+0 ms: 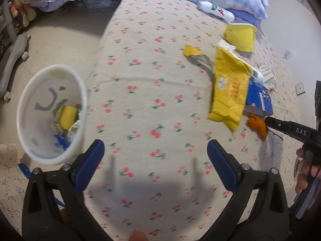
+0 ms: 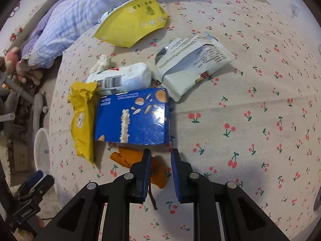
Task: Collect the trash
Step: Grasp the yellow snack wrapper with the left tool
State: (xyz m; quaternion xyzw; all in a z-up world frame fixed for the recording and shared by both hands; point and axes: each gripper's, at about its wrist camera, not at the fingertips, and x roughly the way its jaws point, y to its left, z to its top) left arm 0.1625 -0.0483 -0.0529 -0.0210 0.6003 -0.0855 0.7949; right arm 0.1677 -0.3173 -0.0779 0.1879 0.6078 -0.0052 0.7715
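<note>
two grippers: we see the left gripper [image 1: 155, 160] with its blue-padded jaws spread wide and nothing between them, and the right gripper [image 2: 159, 170] with its jaws a narrow gap apart, holding nothing that we can make out.
nearest trash: we name the torn orange peel piece [image 2: 158, 172] lying flat on the cherry-print bedsheet [image 2: 250, 110]; in the right wrist view it sits under and just left of the right gripper's tips, partly hidden by the left jaw.
direction: we judge the peel to lie almost directly below the right fingers, slightly to their left, so the coming move is mostly a short descent rather than a reach.
long axis: we read the peel as running from upper left to lower right across the right wrist view, oblique to the gap between the jaws; a dark thin stem-like strip [image 2: 152, 197] trails from it toward the camera.
nearer arm: we judge the right; in the left wrist view the peel [image 1: 258, 127] touches or nearly touches the right gripper's black tip [image 1: 269, 121], well apart from the left gripper.
neighbours: we note the blue glossy cardboard snack box [image 2: 133, 116] just beyond the peel, and the crumpled yellow plastic wrapper [image 2: 83, 118] beside that box.
destination: we place the white plastic bin [image 1: 52, 116], already holding scraps, off the bed's left edge, near the left gripper.
risk: we expect the narrow jaw gap may need widening to straddle the peel.
</note>
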